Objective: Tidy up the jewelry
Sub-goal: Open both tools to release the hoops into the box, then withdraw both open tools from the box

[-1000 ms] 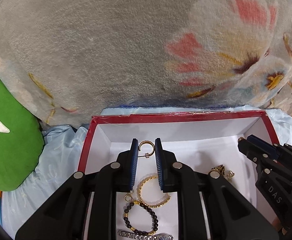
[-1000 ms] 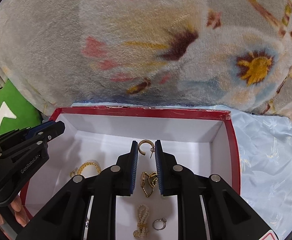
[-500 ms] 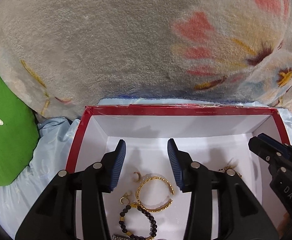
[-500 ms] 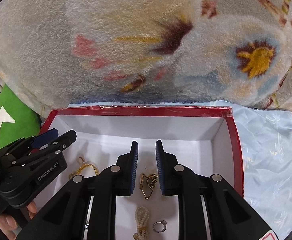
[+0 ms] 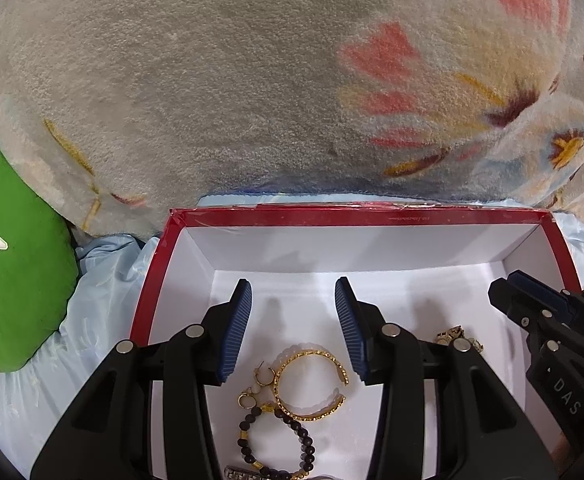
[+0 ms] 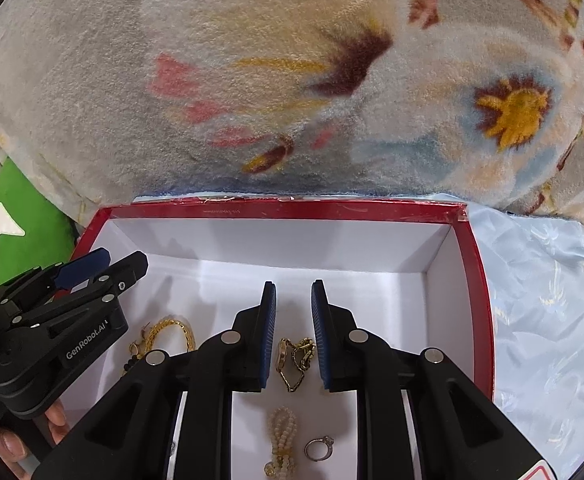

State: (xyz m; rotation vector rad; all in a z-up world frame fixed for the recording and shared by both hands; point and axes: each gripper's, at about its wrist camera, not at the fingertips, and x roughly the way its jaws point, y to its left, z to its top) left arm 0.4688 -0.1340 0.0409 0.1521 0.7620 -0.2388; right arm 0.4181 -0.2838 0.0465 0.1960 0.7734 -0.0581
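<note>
Gold bangle (image 5: 311, 385) lies below the open, empty left claw (image 5: 293, 294).

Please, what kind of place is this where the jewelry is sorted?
Probably a home, likely on a bed or sofa. A plush flowered blanket rises behind the red box, the box sits on light blue satin cloth, and a green pillow lies to the left.
</note>
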